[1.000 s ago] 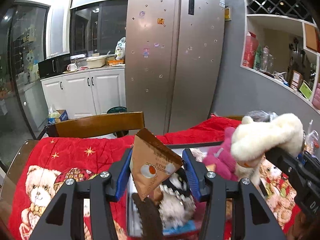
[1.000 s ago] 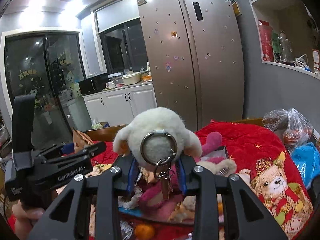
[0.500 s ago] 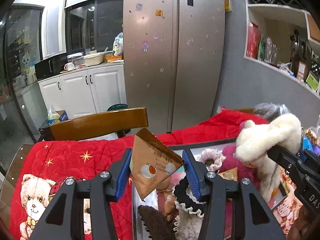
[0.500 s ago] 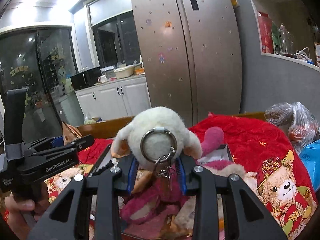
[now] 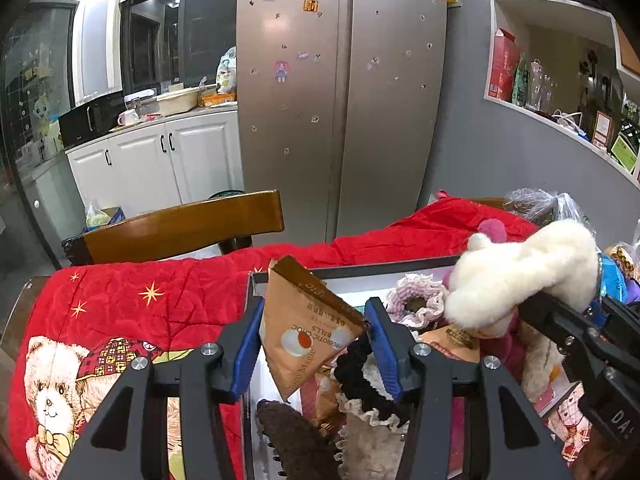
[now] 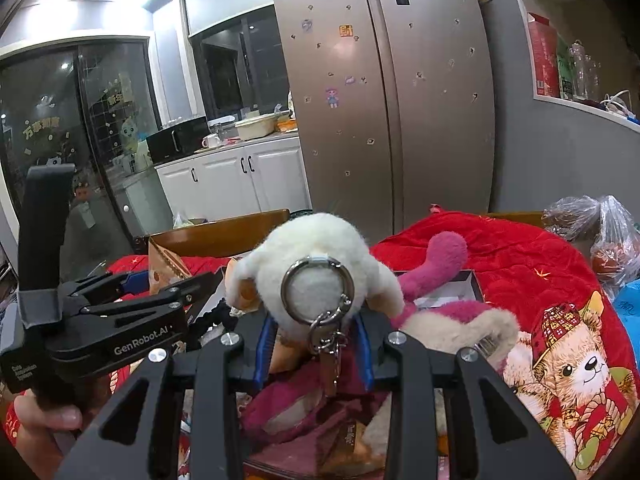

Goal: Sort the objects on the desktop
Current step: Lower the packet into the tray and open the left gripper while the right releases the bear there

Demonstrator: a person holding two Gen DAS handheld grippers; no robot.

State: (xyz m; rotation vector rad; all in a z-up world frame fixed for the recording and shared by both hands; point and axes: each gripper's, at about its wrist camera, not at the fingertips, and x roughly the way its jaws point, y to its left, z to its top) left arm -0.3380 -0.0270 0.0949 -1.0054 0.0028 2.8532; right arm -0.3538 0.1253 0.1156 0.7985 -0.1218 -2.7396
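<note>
Snack packet (image 5: pixel 306 326), brown with an orange dot, stays clamped point-down in the left tongs (image 5: pixel 312 336), now lower over the box (image 5: pixel 360 272) than a second ago. Right tongs (image 6: pixel 316 342) keep gripping the white plush toy (image 6: pixel 316 264), its metal keyring (image 6: pixel 318 290) facing the camera. Beneath and just beyond both tongs, the pink plush (image 6: pixel 444 264) lies in the box on the red tabletop cloth (image 5: pixel 160 292).

Fluffy plush sheep (image 6: pixel 316 276), glossy fridge (image 5: pixel 340 92)

Black gripper frames with silver screws, blue fingers (image 5: pixel 379 344), white "GenRobot.AI" lettering, bare-skinned hand (image 6: pixel 38 424).
</note>
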